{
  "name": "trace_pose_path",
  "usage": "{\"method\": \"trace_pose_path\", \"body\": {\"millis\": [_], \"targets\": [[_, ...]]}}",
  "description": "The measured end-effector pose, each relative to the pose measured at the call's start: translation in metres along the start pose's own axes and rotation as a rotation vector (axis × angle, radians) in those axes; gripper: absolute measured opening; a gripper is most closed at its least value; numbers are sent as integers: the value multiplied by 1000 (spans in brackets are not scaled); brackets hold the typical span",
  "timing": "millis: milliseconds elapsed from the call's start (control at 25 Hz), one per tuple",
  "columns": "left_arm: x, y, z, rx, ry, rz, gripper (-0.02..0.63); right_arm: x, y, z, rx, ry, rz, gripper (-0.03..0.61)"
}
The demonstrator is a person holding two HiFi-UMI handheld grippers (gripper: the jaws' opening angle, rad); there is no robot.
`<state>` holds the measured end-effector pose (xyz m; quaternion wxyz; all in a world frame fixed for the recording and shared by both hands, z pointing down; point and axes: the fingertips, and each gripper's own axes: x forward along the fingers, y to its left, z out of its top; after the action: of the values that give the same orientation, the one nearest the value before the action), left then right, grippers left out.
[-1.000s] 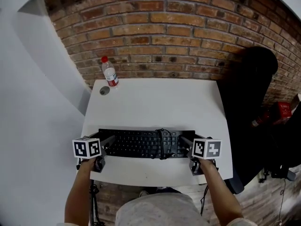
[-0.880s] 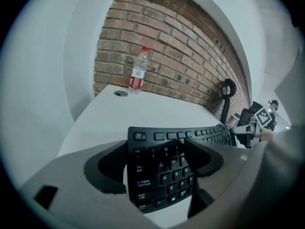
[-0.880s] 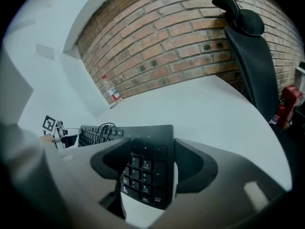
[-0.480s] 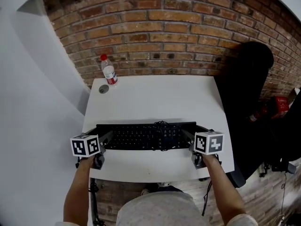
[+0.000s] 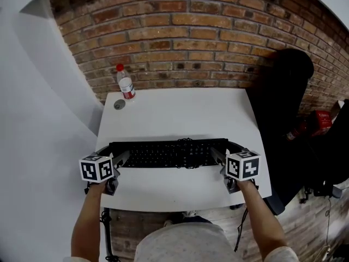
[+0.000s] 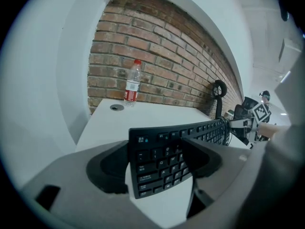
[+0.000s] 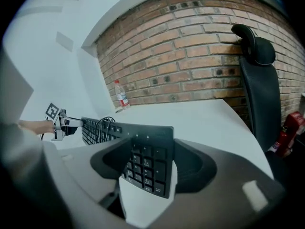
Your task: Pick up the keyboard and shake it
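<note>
- We see a black full-size keyboard (image 5: pixel 169 153) lying left to right, its cable (image 5: pixel 188 146) looped over the keys right of centre.
- It hangs just above the white desk (image 5: pixel 180 113) near the front edge, far edge tipped up.
- The left claw (image 5: pixel 121 158) grips its left end, jaws just closing, and the right claw (image 5: pixel 217 156) grips its right end.

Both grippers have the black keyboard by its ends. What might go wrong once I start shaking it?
1. Slip: the left gripper and right gripper each pinch only a short end of the black keyboard, and the left jaws have just been closing on it. A hard shake may pull an end free onto the white table.
2. Cable: the loose black cable bundled on the keys looks unsecured and may swing off or snag a gripper.
</note>
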<state>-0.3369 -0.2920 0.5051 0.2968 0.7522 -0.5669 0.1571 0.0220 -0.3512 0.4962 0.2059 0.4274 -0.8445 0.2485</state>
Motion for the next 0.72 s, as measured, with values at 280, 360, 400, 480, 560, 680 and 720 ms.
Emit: {"method": "trace_pose_path", "body": {"millis": [280, 360, 400, 480, 560, 680, 720], "targets": [[-8, -2, 0, 54, -17, -14, 344, -5, 5, 1, -95, -78, -12, 288], [-10, -3, -1, 62, -18, -20, 342, -7, 7, 0, -105, -90, -12, 287], [-11, -3, -1, 65, -16, -21, 342, -8, 8, -1, -109, -91, -12, 287], [-13, -4, -3, 67, -13, -22, 342, -11, 9, -3, -117, -89, -16, 285], [-16, -6, -5, 71, -7, -22, 344, -14, 10, -5, -126, -84, -21, 285], [-20, -8, -7, 80, -5, -26, 344, -18, 12, -8, -146, -77, -35, 284], [-22, -9, -9, 83, -5, -28, 344, -19, 13, -10, -151, -75, -39, 284]]}}
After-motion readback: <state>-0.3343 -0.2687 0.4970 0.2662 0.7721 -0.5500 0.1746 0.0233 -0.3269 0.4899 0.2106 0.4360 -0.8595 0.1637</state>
